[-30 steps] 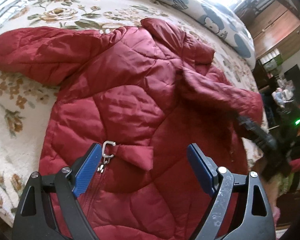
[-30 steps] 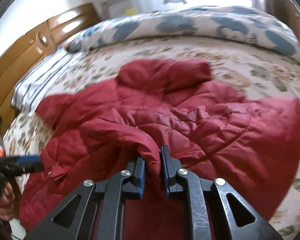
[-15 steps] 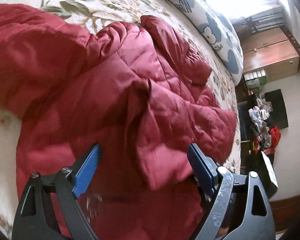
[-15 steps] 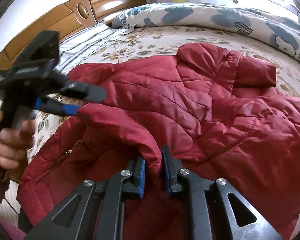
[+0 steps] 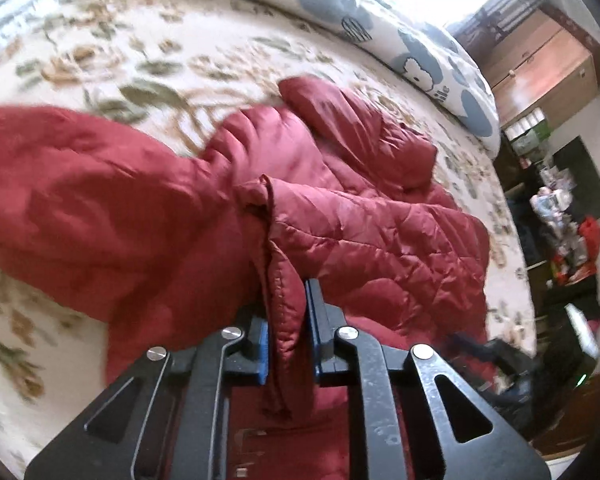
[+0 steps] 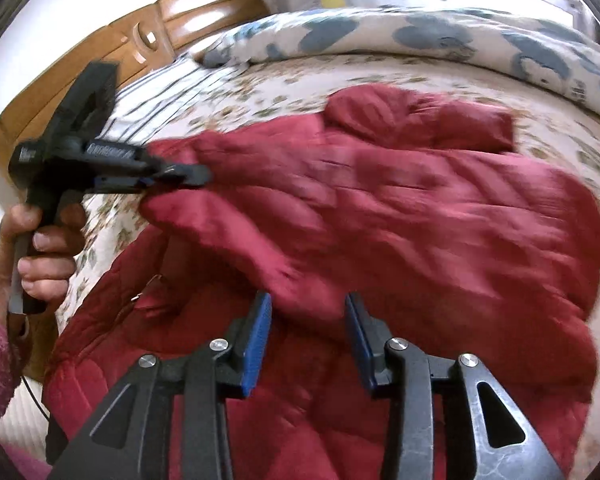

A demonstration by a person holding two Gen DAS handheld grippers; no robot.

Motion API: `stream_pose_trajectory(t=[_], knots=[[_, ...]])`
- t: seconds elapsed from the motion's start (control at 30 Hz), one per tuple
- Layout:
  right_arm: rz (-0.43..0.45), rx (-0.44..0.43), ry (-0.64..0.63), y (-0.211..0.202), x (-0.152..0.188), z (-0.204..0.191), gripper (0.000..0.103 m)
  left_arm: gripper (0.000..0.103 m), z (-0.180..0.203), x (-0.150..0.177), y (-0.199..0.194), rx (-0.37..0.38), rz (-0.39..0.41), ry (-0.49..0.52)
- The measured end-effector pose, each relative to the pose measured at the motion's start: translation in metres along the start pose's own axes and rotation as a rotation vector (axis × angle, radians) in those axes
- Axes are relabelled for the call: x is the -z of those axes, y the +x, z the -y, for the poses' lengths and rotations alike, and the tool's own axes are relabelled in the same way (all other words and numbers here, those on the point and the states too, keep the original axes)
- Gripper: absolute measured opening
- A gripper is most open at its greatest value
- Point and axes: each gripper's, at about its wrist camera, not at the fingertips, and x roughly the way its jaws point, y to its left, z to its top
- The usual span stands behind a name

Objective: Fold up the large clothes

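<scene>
A red quilted jacket (image 5: 364, 224) lies on a floral bedspread (image 5: 140, 60). My left gripper (image 5: 287, 320) is shut on the cuff end of the sleeve that is folded across the jacket's body. The other sleeve (image 5: 72, 200) stretches out to the left. In the right wrist view the jacket (image 6: 400, 208) fills the middle, and my right gripper (image 6: 308, 320) is open just above it, its blue pads apart with nothing between them. The left gripper (image 6: 180, 174) shows there at the left, hand-held, pinching the sleeve end.
A blue-and-white patterned duvet (image 6: 420, 36) is rolled along the far side of the bed. A wooden headboard (image 6: 160, 32) stands at the left. A wooden dresser (image 5: 540, 64) and cluttered shelves stand beyond the bed's right edge. A zip pull (image 6: 144, 292) lies near the jacket's hem.
My right gripper has opened and let go of the sleeve. My left gripper has closed on that sleeve's end, having been open half a second ago.
</scene>
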Motion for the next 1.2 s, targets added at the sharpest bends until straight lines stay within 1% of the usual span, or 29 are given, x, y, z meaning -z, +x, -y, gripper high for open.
stream_pose_trajectory(t=[0.1, 0.13, 0.17, 0.2, 0.23, 0.3, 0.33, 0.37, 0.4, 0.43, 0.5, 0.6, 0.63, 0.7, 0.73, 0.8, 0.87, 0.93, 1.0, 1.03, 1.07, 1.17, 1.2], knots=[[0.066, 0.095, 0.075, -0.019, -0.006, 0.029, 0.042, 0.013, -0.006, 0.001, 0.001, -0.004, -0.003, 0.016], [0.083, 0.144, 0.107, -0.022, -0.01, 0.042, 0.049, 0.013, -0.007, 0.002, 0.002, -0.007, -0.005, 0.022], [0.088, 0.175, 0.13, -0.023, -0.012, 0.05, 0.055, 0.013, -0.006, 0.002, 0.004, -0.02, -0.004, 0.03], [0.089, 0.201, 0.156, -0.021, -0.016, 0.061, 0.055, 0.013, -0.003, 0.002, 0.003, -0.032, 0.001, 0.039], [0.079, 0.216, 0.182, -0.017, -0.02, 0.072, 0.055, 0.013, -0.001, 0.002, 0.004, -0.046, 0.007, 0.049], [0.029, 0.238, 0.226, -0.004, -0.023, 0.09, 0.055, 0.015, 0.004, 0.002, 0.004, -0.081, 0.028, 0.07], [-0.005, 0.248, 0.246, 0.006, -0.023, 0.098, 0.055, 0.02, 0.006, 0.003, 0.002, -0.116, 0.053, 0.08], [-0.03, 0.252, 0.266, 0.015, -0.02, 0.105, 0.054, 0.023, 0.008, 0.003, -0.002, -0.173, 0.076, 0.079], [-0.043, 0.25, 0.28, 0.022, -0.018, 0.11, 0.054, 0.024, 0.009, 0.005, -0.008, -0.219, 0.108, 0.078], [-0.051, 0.251, 0.286, 0.026, -0.015, 0.113, 0.054, 0.024, 0.009, 0.006, -0.012, -0.233, 0.128, 0.073], [-0.049, 0.264, 0.283, 0.031, -0.009, 0.113, 0.055, 0.024, 0.01, 0.009, -0.024, -0.201, 0.157, 0.061], [-0.04, 0.278, 0.281, 0.032, -0.008, 0.113, 0.055, 0.024, 0.024, 0.013, -0.041, -0.17, 0.203, 0.082], [-0.04, 0.282, 0.28, 0.033, -0.008, 0.112, 0.055, 0.024, 0.03, 0.014, -0.044, -0.142, 0.212, 0.094], [-0.041, 0.291, 0.276, 0.034, -0.008, 0.109, 0.055, 0.024, 0.046, 0.013, -0.039, -0.08, 0.199, 0.128], [-0.042, 0.294, 0.273, 0.035, -0.008, 0.108, 0.055, 0.024, 0.056, 0.014, -0.033, -0.076, 0.182, 0.146], [-0.039, 0.298, 0.27, 0.037, -0.008, 0.109, 0.055, 0.024, 0.069, 0.013, -0.011, -0.101, 0.145, 0.184], [-0.033, 0.298, 0.271, 0.037, -0.006, 0.111, 0.056, 0.024, 0.073, 0.014, 0.015, -0.138, 0.105, 0.206], [-0.029, 0.296, 0.275, 0.035, -0.005, 0.111, 0.056, 0.024, 0.065, 0.015, 0.044, -0.194, 0.047, 0.197], [-0.039, 0.308, 0.273, 0.031, -0.008, 0.107, 0.055, 0.024, 0.051, 0.018, 0.063, -0.189, 0.009, 0.168], [-0.044, 0.318, 0.264, 0.027, -0.01, 0.101, 0.055, 0.023, 0.047, 0.019, 0.067, -0.18, 0.009, 0.158], [-0.038, 0.321, 0.248, 0.021, -0.013, 0.094, 0.058, 0.023, 0.044, 0.02, 0.067, -0.174, 0.01, 0.154], [0.018, 0.275, 0.192, 0.007, -0.021, 0.069, 0.057, 0.023, 0.046, 0.018, 0.066, -0.178, 0.011, 0.156], [0.021, 0.267, 0.175, 0.007, -0.025, 0.062, 0.056, 0.023, 0.047, 0.017, 0.067, -0.18, 0.01, 0.158]])
